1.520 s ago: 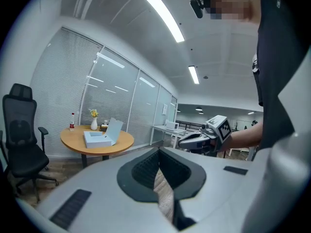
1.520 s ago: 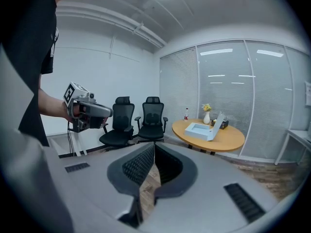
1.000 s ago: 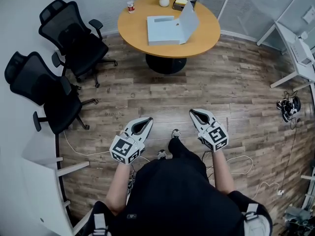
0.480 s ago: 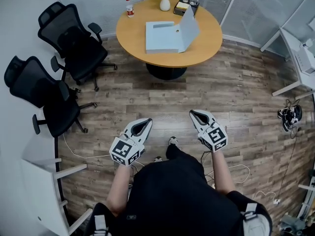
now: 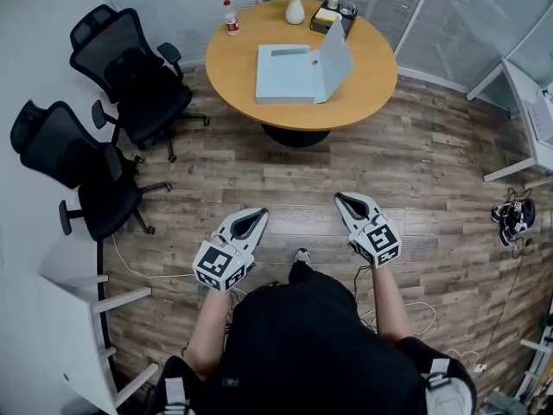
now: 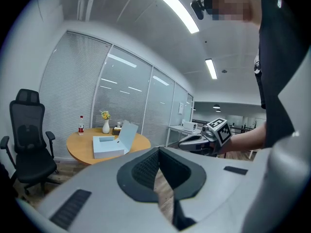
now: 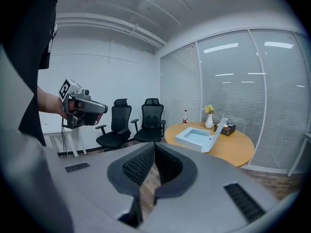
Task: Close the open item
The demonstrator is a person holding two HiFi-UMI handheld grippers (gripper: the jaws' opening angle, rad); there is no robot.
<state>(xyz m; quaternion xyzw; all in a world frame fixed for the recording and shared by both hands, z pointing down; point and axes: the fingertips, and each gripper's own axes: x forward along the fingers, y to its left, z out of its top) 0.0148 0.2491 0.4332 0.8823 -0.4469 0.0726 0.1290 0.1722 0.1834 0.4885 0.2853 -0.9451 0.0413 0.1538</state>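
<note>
A pale blue flat box [image 5: 285,74] lies open on the round wooden table [image 5: 240,59], its lid [image 5: 336,52] standing up at the right side. The box also shows far ahead in the left gripper view [image 6: 107,146] and in the right gripper view [image 7: 196,137]. Both grippers hang at waist height over the wood floor, well short of the table. My left gripper [image 5: 252,217] [image 6: 158,153] is shut with nothing in it. My right gripper [image 5: 347,202] [image 7: 153,152] is likewise shut and holds nothing.
Two black office chairs [image 5: 130,72] [image 5: 73,167] stand left of the table. A vase of flowers [image 5: 295,7], a bottle [image 5: 232,20] and a dark tray [image 5: 333,14] sit at the table's far rim. White desks [image 5: 82,318] [image 5: 536,111] flank the room; cables [image 5: 432,305] lie on the floor.
The table and box have drifted slightly right and lower in the head view as the person steps. Both grippers stay shut in the same pose.
</note>
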